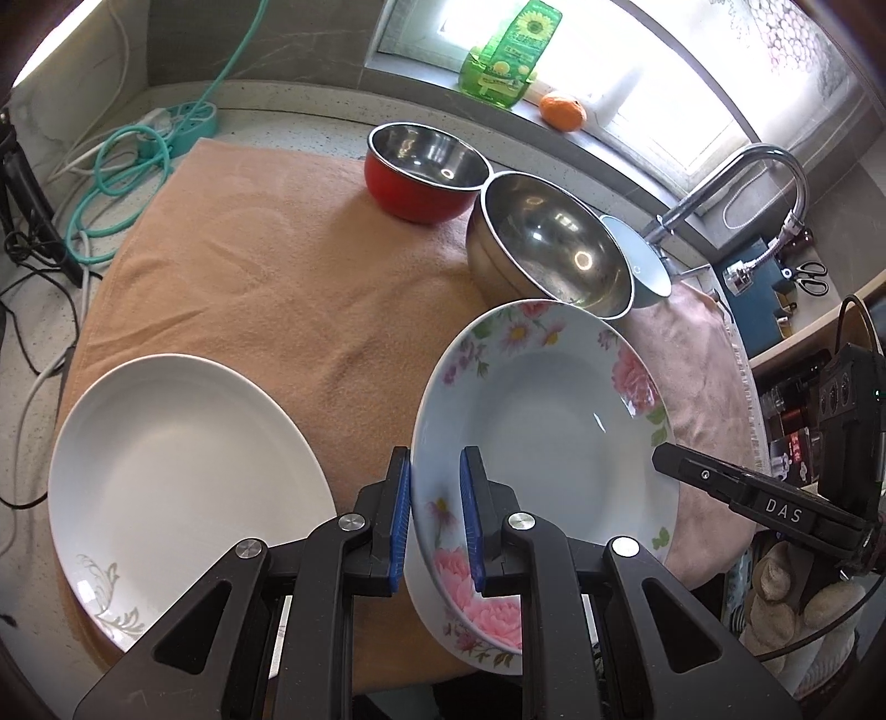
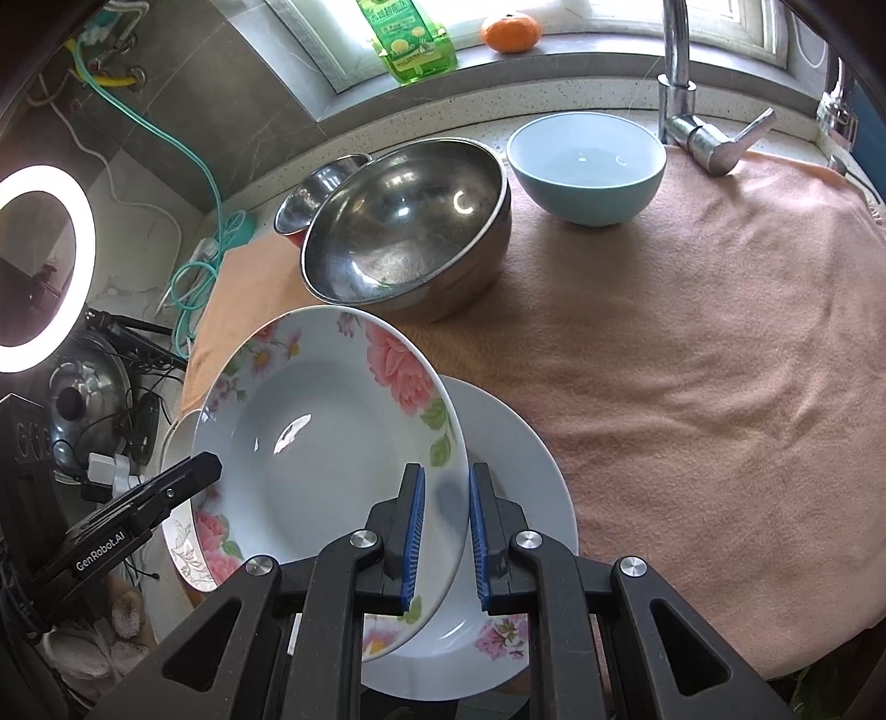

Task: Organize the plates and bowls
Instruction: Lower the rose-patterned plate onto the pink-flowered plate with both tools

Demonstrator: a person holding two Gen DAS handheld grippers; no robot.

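A flower-patterned deep plate (image 1: 542, 421) (image 2: 321, 437) is held tilted above the orange towel (image 1: 277, 277). My left gripper (image 1: 434, 482) is shut on its left rim, and shows at the left of the right wrist view (image 2: 205, 471). My right gripper (image 2: 446, 487) is shut on the opposite rim, and its tip (image 1: 664, 459) shows there in the left wrist view. Under the held plate lies a second floral plate (image 2: 515, 459). A white plate with a leaf motif (image 1: 183, 459) lies to the left. Behind stand a large steel bowl (image 1: 554, 243), a red bowl (image 1: 421, 160) and a light blue bowl (image 2: 587, 160).
A faucet (image 2: 681, 72) rises at the back right. A green bottle (image 1: 509, 50) and an orange (image 1: 562, 111) sit on the window sill. Cables and a power strip (image 1: 183, 122) lie left of the towel. A ring light (image 2: 39, 260) glows at far left.
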